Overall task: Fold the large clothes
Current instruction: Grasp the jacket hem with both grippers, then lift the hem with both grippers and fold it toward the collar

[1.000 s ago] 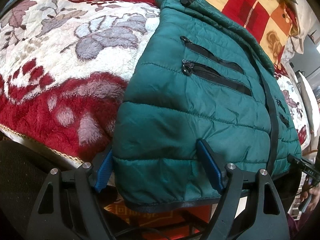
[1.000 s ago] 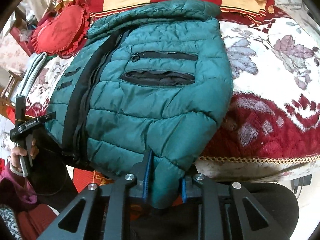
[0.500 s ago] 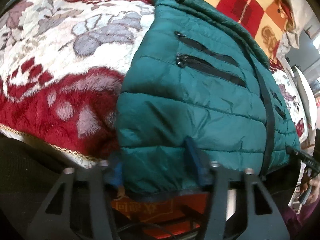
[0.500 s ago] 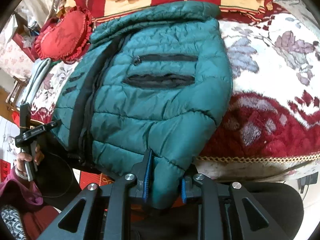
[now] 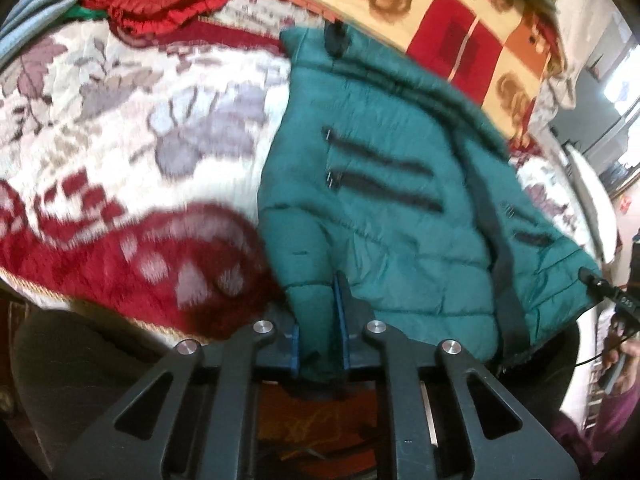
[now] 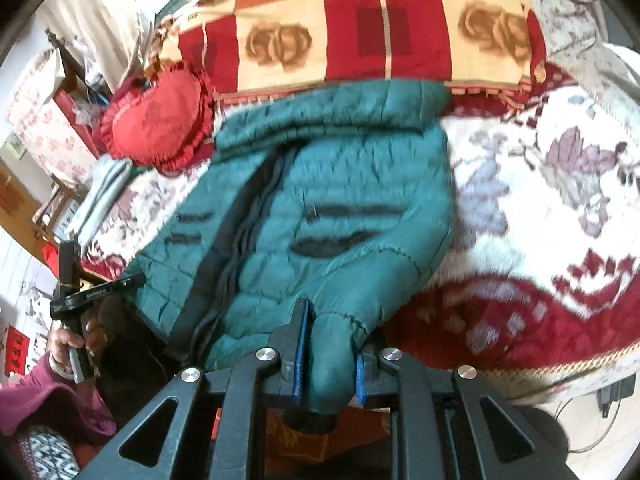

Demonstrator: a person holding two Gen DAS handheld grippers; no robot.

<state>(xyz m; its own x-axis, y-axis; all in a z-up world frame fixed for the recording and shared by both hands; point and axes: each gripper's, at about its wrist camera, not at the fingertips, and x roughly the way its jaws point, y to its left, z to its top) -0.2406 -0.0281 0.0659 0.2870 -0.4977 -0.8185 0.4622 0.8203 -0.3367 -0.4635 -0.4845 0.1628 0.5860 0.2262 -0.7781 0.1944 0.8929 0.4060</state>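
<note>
A dark green puffer jacket (image 5: 384, 216) lies front-up on a bed, with black zip pockets and a black centre zipper; it also shows in the right wrist view (image 6: 344, 216). My left gripper (image 5: 320, 320) is shut on the jacket's bottom hem at its left corner. My right gripper (image 6: 330, 344) is shut on the hem at the opposite corner, with green fabric bunched between the blue pads. Each gripper shows at the edge of the other's view, the right one (image 5: 608, 292) and the left one (image 6: 80, 292).
The bed has a red and white floral blanket (image 5: 120, 184). A red heart-shaped cushion (image 6: 160, 120) lies at the back, next to a checked red and cream quilt (image 6: 360, 28). The bed's front edge with gold trim (image 6: 560, 356) is close below the grippers.
My left gripper has closed from open onto the jacket hem. Both grippers have lifted and moved toward the collar, and the bottom of the jacket rises with them.
</note>
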